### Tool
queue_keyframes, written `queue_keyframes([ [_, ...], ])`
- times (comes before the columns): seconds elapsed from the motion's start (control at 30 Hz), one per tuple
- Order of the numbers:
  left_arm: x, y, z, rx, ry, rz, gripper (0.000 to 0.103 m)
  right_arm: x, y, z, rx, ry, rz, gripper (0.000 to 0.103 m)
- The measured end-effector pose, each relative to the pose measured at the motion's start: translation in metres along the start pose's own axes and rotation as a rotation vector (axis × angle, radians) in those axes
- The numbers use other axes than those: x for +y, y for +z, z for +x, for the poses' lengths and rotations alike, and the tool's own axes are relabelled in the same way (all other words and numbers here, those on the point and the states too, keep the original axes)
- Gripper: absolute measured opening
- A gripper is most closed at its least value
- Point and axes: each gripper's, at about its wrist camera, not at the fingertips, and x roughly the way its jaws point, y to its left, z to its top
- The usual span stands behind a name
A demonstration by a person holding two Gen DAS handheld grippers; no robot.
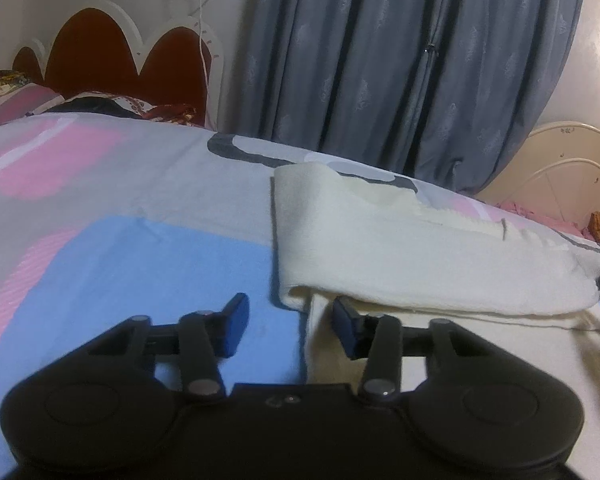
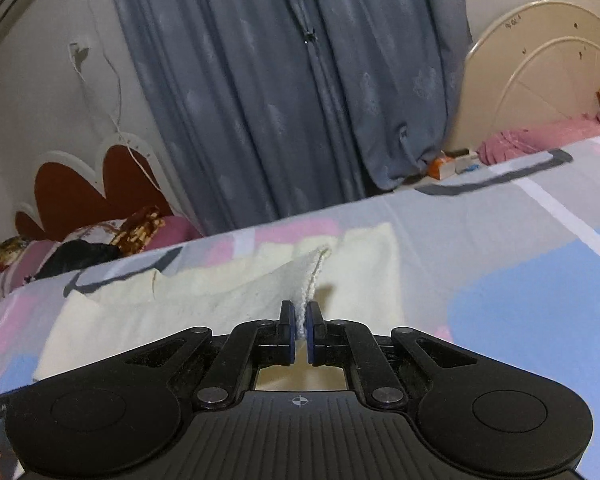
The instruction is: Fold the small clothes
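ahead of the left gripper, on the patterned bed sheet, a cream garment is seen lying partly folded, one layer doubled over another. the left gripper's jaws are spread wide and hold nothing; the folded corner sits just beyond them, and the right-hand pad rests over the lower cream layer. the right gripper is nearly closed, with a thin raised edge of the garment pinched between its pads and lifted into a small peak. the cloth is judged light, soft and limp, with a fleecy nap that should resist slipping; sag is expected away from any hold. a grip at a corner or hem is judged best, both layers taken together. a small label at the right gripper's lower left is noted, too blurred to be read; no other writing is made out.
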Motion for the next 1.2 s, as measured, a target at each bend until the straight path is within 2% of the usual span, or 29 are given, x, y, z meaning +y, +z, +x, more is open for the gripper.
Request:
queue_keyframes([
  [0.27, 0.0, 0.003, 0.001, 0.015, -0.007, 0.015, 0.041, -0.005, 0.004, -0.019, -0.046, 0.005, 0.005, 0.004],
  [0.33, 0.0, 0.003, 0.001, 0.015, -0.007, 0.014, 0.041, -0.009, 0.0, -0.015, -0.025, -0.008, 0.0, 0.004],
  [0.4, 0.0, 0.003, 0.001, 0.015, -0.007, 0.011, 0.041, -0.015, -0.005, -0.002, 0.05, -0.03, 0.0, 0.005],
  [0.63, 0.0, 0.002, 0.002, 0.02, -0.005, 0.019, 0.042, -0.016, -0.007, -0.015, -0.008, -0.008, -0.007, 0.005],
  [0.77, 0.0, 0.003, 0.003, 0.028, -0.002, 0.026, 0.043, -0.02, -0.016, 0.005, 0.068, -0.044, -0.012, 0.005],
  [0.83, 0.0, 0.005, 0.0, 0.05, -0.014, 0.035, 0.052, -0.025, -0.019, 0.012, 0.097, -0.043, -0.001, 0.005],
  [0.87, -0.001, 0.007, -0.007, 0.048, -0.008, 0.044, 0.065, -0.025, -0.018, 0.009, 0.081, -0.04, 0.006, 0.005],
  [0.9, -0.006, 0.008, -0.019, -0.002, 0.003, 0.071, 0.078, -0.026, -0.015, 0.003, 0.051, -0.049, 0.015, 0.007],
  [0.93, -0.013, 0.009, -0.027, -0.054, -0.015, 0.106, 0.082, -0.026, -0.013, -0.005, 0.011, -0.083, 0.018, 0.028],
  [0.97, -0.023, 0.011, -0.031, -0.082, -0.047, 0.147, 0.081, -0.024, -0.012, -0.014, -0.042, -0.126, 0.02, 0.045],
  [1.0, -0.038, 0.014, -0.03, -0.09, -0.08, 0.191, 0.081, -0.022, -0.013, -0.019, -0.08, -0.111, 0.03, 0.061],
  [1.07, -0.062, 0.016, -0.016, -0.08, -0.13, 0.245, 0.081, -0.009, -0.013, -0.009, -0.041, -0.013, 0.04, 0.06],
  [1.1, -0.073, 0.016, -0.004, -0.048, -0.144, 0.253, 0.08, 0.004, -0.015, -0.001, -0.016, 0.015, 0.005, 0.055],
  [1.13, -0.078, 0.014, 0.009, -0.01, -0.151, 0.241, 0.08, 0.02, -0.019, 0.009, 0.016, 0.047, -0.048, 0.042],
  [1.2, -0.073, 0.009, 0.028, 0.053, -0.136, 0.194, 0.077, 0.037, -0.028, 0.025, 0.075, 0.072, -0.127, 0.025],
])
